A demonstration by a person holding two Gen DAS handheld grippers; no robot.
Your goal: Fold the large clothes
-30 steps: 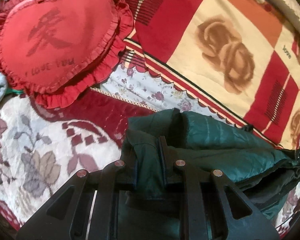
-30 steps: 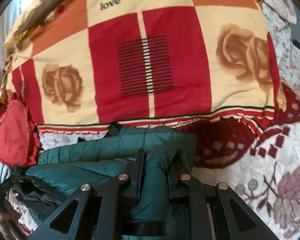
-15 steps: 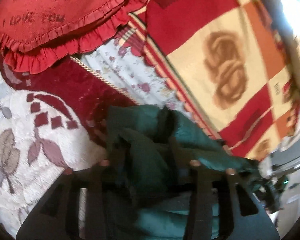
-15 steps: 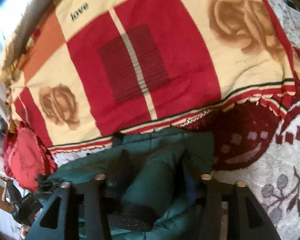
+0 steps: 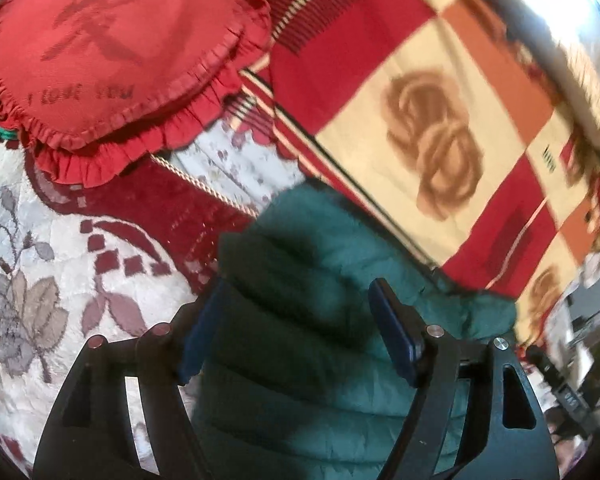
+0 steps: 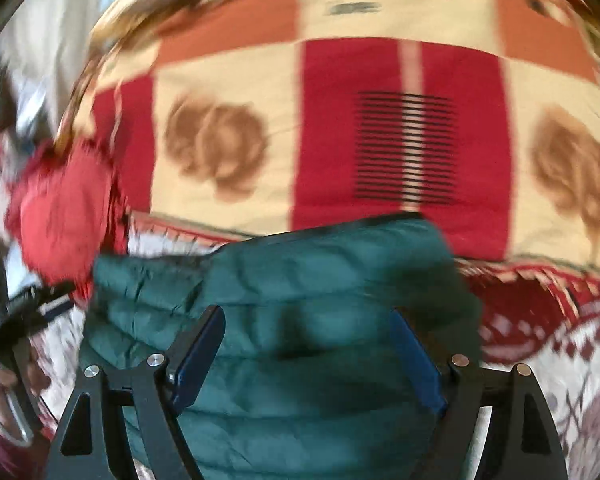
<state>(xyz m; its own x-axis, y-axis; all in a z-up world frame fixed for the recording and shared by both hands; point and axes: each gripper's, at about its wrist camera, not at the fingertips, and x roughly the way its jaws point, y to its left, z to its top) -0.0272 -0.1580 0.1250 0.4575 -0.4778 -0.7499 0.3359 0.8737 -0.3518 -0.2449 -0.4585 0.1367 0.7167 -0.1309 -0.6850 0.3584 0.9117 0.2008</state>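
A dark green quilted puffer jacket [image 5: 320, 320] lies folded in a bundle on the patterned bedspread [image 5: 40, 280]. My left gripper [image 5: 296, 292] is open, its blue-padded fingers spread wide over the jacket's left end. In the right wrist view the jacket [image 6: 300, 300] fills the lower middle. My right gripper [image 6: 308, 320] is open too, fingers apart above the jacket's right end. Neither gripper holds cloth. The right view is blurred by motion.
A red heart-shaped ruffled pillow [image 5: 112, 48] lies at the back left. A red, cream and orange checked blanket with rose prints [image 5: 440, 120] lies just behind the jacket, also in the right view [image 6: 340, 120]. The other gripper shows at the right view's left edge [image 6: 16, 332].
Both grippers were shut on folds of the jacket a second ago. Both have opened and let the jacket go, and it now lies flatter on the bed.
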